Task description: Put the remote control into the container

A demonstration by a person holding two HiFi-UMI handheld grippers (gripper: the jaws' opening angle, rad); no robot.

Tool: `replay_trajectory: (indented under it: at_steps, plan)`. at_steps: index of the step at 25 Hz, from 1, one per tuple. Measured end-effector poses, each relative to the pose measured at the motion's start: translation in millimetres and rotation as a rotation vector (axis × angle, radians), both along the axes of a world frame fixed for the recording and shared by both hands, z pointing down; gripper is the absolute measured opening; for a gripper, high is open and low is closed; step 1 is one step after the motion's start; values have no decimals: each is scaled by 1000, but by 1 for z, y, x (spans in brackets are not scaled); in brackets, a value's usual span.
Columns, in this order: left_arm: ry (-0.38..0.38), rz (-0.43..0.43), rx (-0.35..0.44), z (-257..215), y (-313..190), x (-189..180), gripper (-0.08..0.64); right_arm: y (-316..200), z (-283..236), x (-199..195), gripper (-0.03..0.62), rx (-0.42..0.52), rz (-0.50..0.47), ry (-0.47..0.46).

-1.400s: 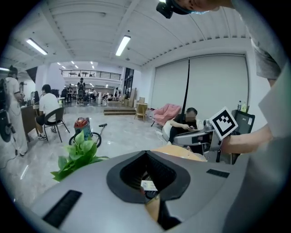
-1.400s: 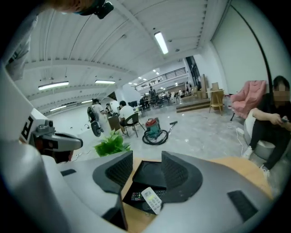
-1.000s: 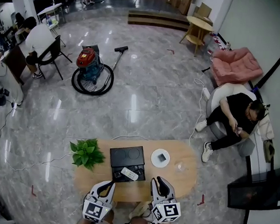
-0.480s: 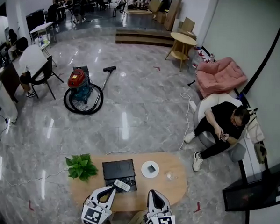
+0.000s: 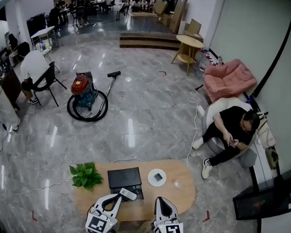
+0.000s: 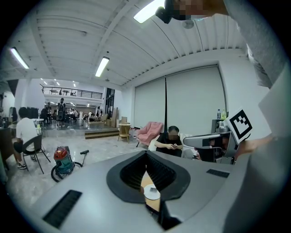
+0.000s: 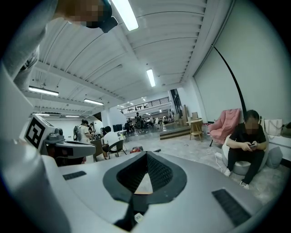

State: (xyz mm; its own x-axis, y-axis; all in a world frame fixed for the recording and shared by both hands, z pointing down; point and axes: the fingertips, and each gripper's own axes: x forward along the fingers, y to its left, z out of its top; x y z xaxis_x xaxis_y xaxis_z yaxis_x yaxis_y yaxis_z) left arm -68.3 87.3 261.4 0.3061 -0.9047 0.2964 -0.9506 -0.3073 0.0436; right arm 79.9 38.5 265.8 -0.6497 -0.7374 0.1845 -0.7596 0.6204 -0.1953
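Remote control [image 5: 128,193], a slim white bar, is seen lying slantwise at the near end of the container [image 5: 123,176], a flat black rectangular box with a squared rim; how deep it sits cannot be told. To the right of the container a round white dish [image 5: 157,177] is set, and beyond it bare wood is left open up to the rounded edge of the oval table [image 5: 183,194]. To the container's left a leafy green plant [image 5: 85,175] is placed. The left gripper [image 5: 118,197] is held just beside the container's near left corner, the right gripper [image 5: 160,201] near its right; both pairs of jaws are closed together with nothing between them. Glossy grey marble floor [image 5: 135,127] is spread beyond the container.
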Motion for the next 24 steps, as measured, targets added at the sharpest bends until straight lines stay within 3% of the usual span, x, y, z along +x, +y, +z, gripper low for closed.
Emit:
replay_trajectory:
  at_steps: [5, 24]
  plan:
    - [-28, 6, 22, -8, -2, 0, 8, 2, 1, -1, 9, 4, -6, 2]
    - [-24, 9, 29, -11, 8, 1, 8, 12, -5, -2, 9, 13, -9, -5]
